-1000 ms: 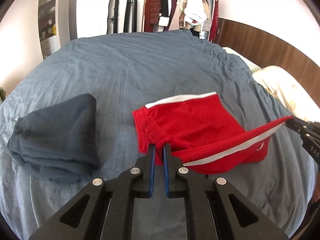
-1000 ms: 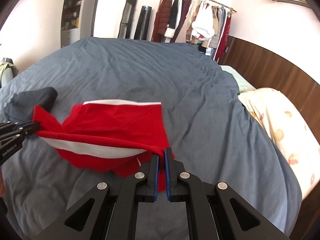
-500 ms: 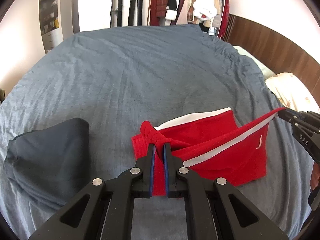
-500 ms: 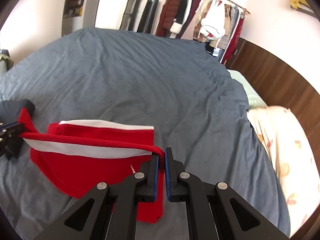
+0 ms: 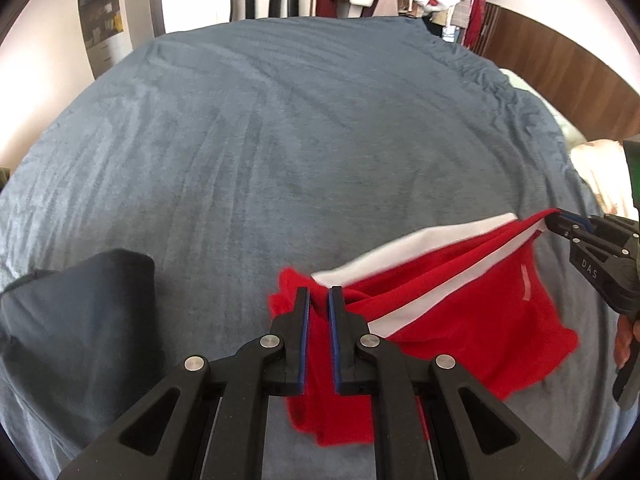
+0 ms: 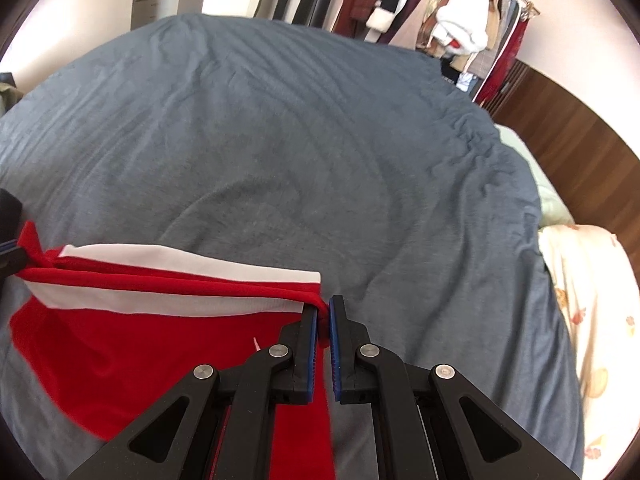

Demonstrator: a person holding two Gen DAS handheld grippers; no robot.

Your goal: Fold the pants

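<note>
Now we hold the red pants (image 5: 460, 320) stretched between both tongs, above the grey bed cover (image 5: 300, 140).

Our left tongs (image 5: 318, 304) are clenched on the waistband end, and our right tongs (image 6: 323, 312) are clenched on the other end; both point forward at about the same height. A folded dark garment (image 5: 80, 320) lies to the left of the left tongs.

Pants (image 5: 460, 320) stretched between both grippers above the bed (image 5: 300, 140) — folded garment (image 5: 80, 320) left (clothes rack (image 6: 460, 20) behind).
</note>
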